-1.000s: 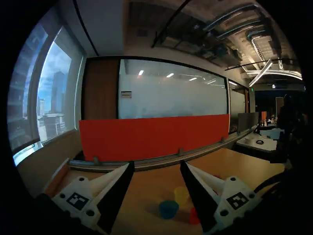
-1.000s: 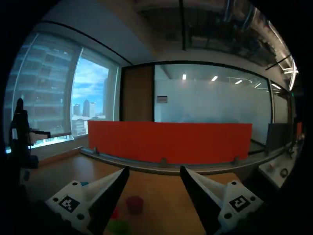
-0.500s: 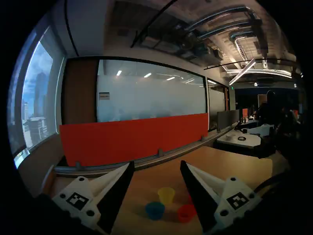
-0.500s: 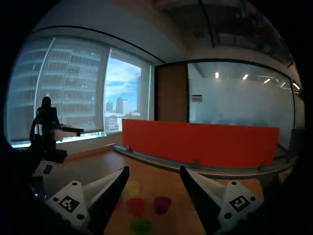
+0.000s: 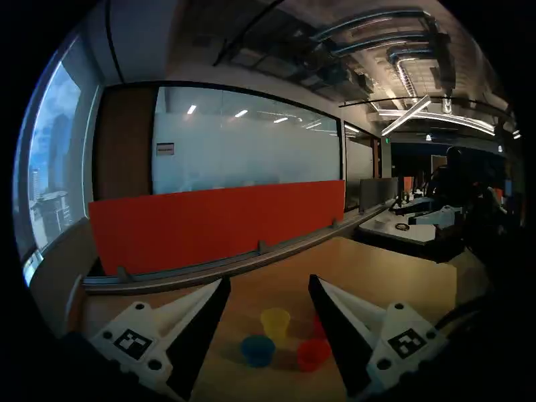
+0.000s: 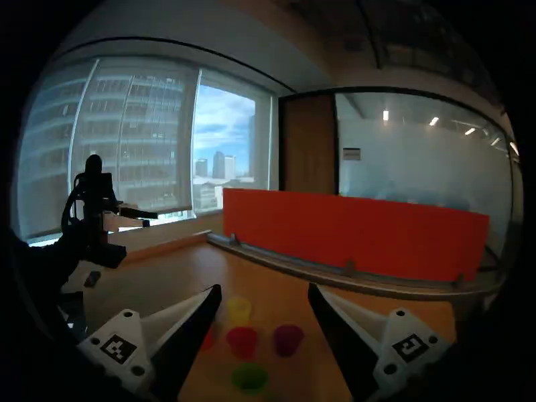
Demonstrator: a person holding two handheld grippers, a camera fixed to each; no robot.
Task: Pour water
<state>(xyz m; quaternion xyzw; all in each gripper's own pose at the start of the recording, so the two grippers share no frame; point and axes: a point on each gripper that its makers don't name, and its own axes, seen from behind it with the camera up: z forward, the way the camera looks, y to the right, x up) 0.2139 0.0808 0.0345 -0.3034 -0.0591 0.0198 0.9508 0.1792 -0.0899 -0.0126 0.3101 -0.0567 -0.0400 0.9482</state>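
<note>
Small coloured cups stand on a wooden table. In the left gripper view a yellow cup (image 5: 275,323), a blue cup (image 5: 257,350) and a red cup (image 5: 311,354) sit between the open fingers of my left gripper (image 5: 268,295), which hovers above and short of them. In the right gripper view a yellow cup (image 6: 238,310), a red cup (image 6: 242,341), a purple cup (image 6: 288,339) and a green cup (image 6: 249,377) lie ahead of my right gripper (image 6: 264,299). It is open and holds nothing.
An orange divider panel (image 5: 214,221) on a metal rail runs along the table's far edge (image 6: 348,236). A black desk-mounted arm (image 6: 94,214) stands at the left by the windows. Other desks (image 5: 409,231) lie to the right.
Both cameras have swung so the cups sit more centrally between the fingers; more cups have come into the right gripper view. Both grippers stay open.
</note>
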